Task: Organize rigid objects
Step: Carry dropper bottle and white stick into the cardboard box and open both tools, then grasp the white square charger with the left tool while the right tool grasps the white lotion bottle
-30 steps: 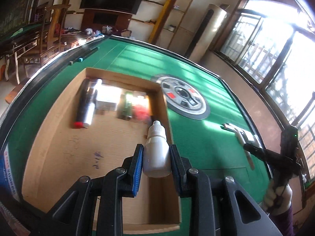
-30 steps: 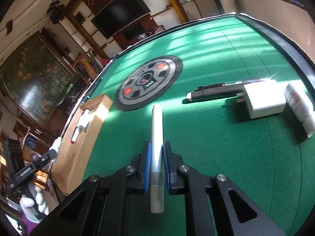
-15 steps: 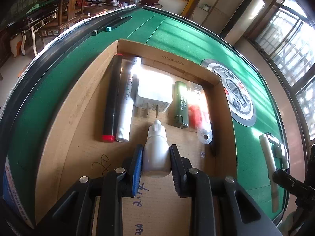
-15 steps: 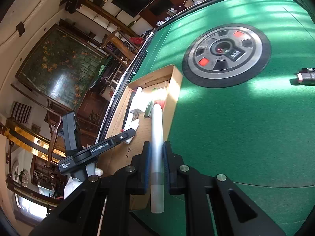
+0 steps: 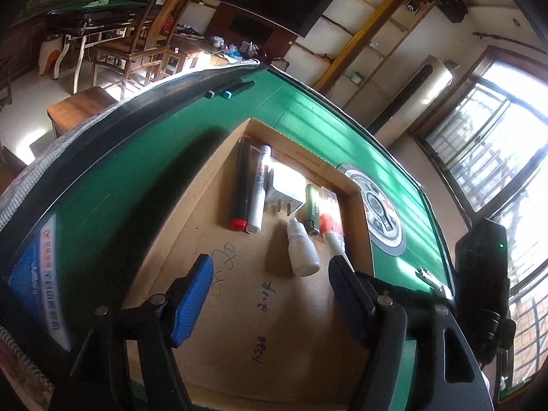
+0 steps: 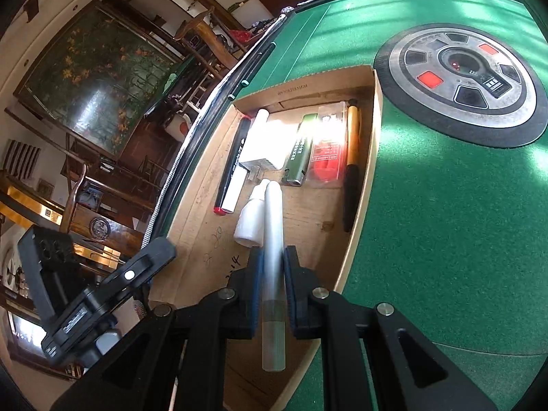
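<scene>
A shallow cardboard tray [image 5: 205, 185] [image 6: 363, 205] lies on the green table. In it lie a black marker [image 5: 239, 185], a white marker [image 5: 260, 188], a white charger [image 5: 286, 185], a green lighter [image 5: 312, 209] and a red packet [image 6: 327, 150]. A small white dropper bottle [image 5: 301, 250] [image 6: 251, 215] lies on the tray floor. My left gripper [image 5: 270, 294] is open and empty, just behind the bottle. My right gripper [image 6: 273, 284] is shut on a silver-white pen [image 6: 273, 250], held over the tray beside the bottle.
A round grey dial panel [image 6: 472, 78] [image 5: 382, 215] is set in the table right of the tray. Two dark pens [image 5: 229, 89] lie near the far table rim. A yellow and black pen [image 6: 352, 157] lies along the tray's right wall. Chairs stand beyond the table.
My left gripper opened, let the dropper bottle down in the tray and drew back. My right gripper carried the pen left, over the tray and next to the bottle.
</scene>
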`<move>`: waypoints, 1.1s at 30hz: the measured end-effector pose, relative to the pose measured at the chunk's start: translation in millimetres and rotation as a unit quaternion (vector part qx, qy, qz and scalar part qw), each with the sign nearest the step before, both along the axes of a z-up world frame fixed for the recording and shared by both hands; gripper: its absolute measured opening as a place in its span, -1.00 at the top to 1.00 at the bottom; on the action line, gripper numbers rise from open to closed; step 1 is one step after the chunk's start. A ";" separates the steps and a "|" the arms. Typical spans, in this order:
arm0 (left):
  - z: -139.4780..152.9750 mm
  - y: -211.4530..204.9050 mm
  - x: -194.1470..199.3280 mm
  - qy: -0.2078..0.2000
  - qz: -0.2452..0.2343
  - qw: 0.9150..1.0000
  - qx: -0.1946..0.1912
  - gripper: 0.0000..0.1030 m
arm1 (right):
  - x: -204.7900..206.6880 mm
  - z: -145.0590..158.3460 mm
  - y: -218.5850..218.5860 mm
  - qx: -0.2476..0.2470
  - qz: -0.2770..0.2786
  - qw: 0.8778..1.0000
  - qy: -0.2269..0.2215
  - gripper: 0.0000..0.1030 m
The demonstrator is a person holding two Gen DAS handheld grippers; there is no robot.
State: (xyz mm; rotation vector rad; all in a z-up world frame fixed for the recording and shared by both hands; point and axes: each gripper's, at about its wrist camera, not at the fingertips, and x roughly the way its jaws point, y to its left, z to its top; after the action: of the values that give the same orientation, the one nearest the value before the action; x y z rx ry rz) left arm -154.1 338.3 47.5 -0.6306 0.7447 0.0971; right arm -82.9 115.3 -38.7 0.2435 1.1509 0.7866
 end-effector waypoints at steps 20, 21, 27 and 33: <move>20.9 -71.0 -16.6 -0.017 -0.046 0.994 0.102 -0.50 | -5.7 34.0 -93.7 -0.001 -0.061 0.991 -0.116 -0.23; 23.2 -81.1 -15.4 -0.023 -0.058 0.992 0.112 -0.50 | -5.6 35.2 -106.9 -0.008 -0.072 0.989 -0.125 -0.24; 25.9 -145.3 -4.2 -0.032 -0.156 0.980 0.116 -0.53 | 10.4 33.0 -215.5 -0.046 -0.175 0.972 -0.148 -0.24; 20.0 -202.7 1.6 -0.017 -0.219 0.969 0.113 -0.53 | 48.8 29.8 -328.5 -0.122 -0.301 0.933 -0.155 -0.24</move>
State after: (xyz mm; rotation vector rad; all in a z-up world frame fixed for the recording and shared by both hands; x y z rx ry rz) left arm -152.5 135.6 67.5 -0.2404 0.8114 -0.2335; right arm -34.0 -213.2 -8.9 0.2367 0.7940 0.1257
